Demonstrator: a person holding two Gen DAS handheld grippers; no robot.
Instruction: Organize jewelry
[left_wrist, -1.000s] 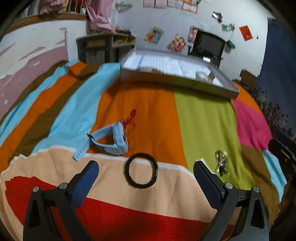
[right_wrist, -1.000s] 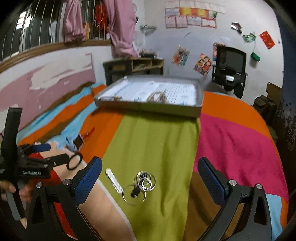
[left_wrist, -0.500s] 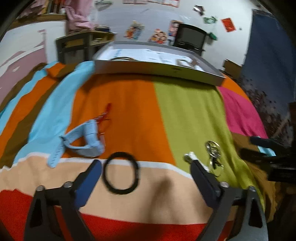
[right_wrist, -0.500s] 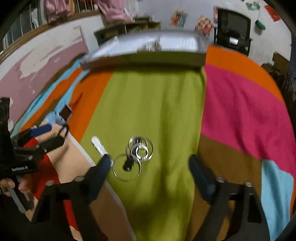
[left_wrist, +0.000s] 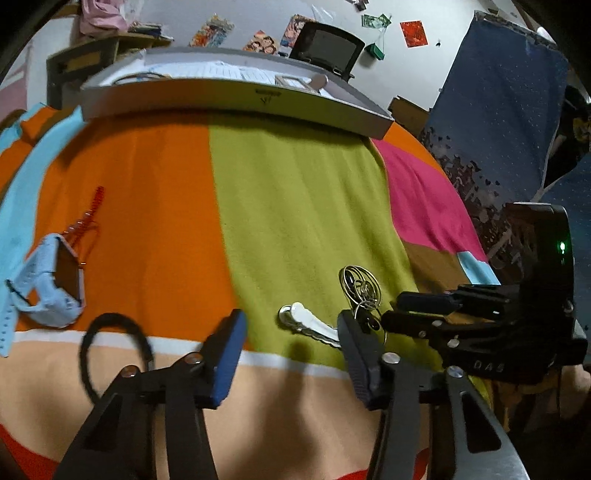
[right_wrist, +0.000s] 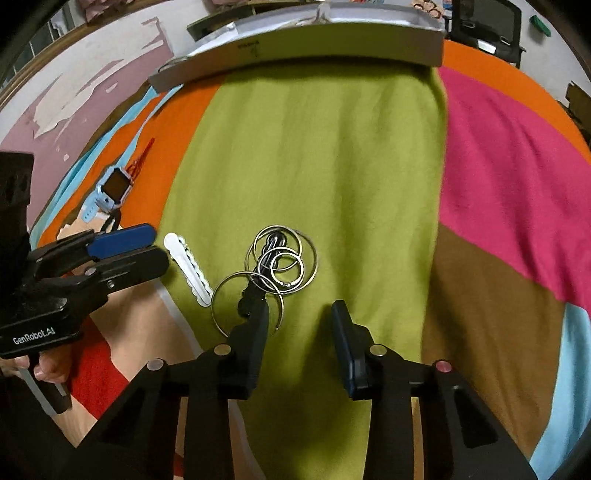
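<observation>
Both grippers, left (left_wrist: 290, 345) and right (right_wrist: 299, 325), hung open and empty; ring cluster (right_wrist: 280, 264), hair clip (right_wrist: 188, 269), watch (right_wrist: 110, 188) lay unsorted outside tray (right_wrist: 295, 51).

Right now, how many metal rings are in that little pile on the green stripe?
About 5 metal rings, tangled and overlapping on the green stripe: one large ring nearest the right gripper, the rest clustered just beyond. More may be hidden underneath.

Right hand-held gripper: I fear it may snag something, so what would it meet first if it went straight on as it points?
Probably the bunch of silver rings on the blanket, just ahead of the open right hand-held gripper; one finger already overlaps a ring, though depth is unclear.
</observation>
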